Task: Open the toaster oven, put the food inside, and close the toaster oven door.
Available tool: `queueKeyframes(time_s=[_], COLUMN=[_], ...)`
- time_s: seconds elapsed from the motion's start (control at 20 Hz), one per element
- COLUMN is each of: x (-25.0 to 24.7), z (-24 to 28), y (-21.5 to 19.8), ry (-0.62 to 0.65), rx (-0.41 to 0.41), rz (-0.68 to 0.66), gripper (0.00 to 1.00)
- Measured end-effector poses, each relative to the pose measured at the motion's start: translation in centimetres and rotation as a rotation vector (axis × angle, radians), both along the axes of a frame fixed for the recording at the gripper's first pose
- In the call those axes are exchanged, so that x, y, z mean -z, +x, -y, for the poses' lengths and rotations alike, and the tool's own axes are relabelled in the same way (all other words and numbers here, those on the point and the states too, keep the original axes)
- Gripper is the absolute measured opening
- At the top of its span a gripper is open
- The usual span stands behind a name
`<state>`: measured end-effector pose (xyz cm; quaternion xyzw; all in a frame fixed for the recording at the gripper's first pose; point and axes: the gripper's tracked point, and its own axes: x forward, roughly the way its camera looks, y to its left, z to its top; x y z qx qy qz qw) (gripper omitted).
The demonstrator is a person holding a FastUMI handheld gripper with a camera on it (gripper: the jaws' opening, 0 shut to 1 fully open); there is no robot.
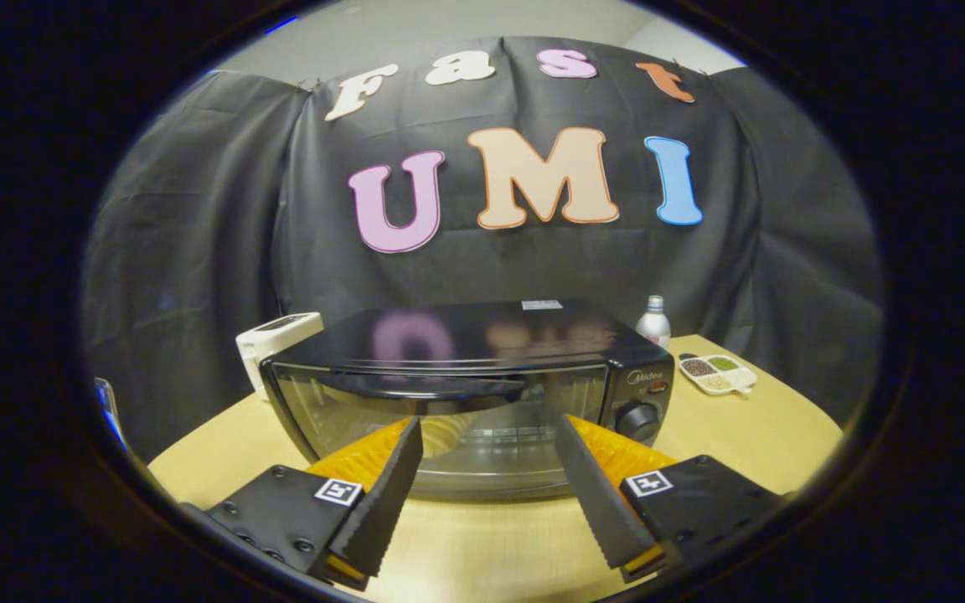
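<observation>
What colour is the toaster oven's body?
Black, glossy on top, seen in the gripper view: toaster oven, beyond the open gripper.

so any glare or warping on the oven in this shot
Gripper view: the toaster oven bows outward from fisheye distortion; its glossy top mirrors the wall behind, and the glass door shows soft reflections. Focus is sharp. The tongs stand open just before it.

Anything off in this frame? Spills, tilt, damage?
Nothing stands out. The toaster oven sits squarely on the table with its door shut and glass intact. The divided dish and bottle beside it look upright and unspilled. The tongs are open, just short of the door, holding nothing.
</observation>
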<state>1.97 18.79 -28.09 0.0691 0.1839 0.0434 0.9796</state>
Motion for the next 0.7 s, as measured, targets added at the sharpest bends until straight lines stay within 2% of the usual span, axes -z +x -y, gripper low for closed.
queueKeyframes(time_s=[0.4, 0.6, 0.7], x=[-8.0, -11.6, -13.0], z=[1.6, 4.8, 5.3], y=[-2.6, -2.7, -2.8], ry=[0.005, -0.089, -0.095], rx=[-0.057, -0.023, -0.022], rz=[0.091, 0.14, 0.155], gripper=[0.98, 0.98, 0.98])
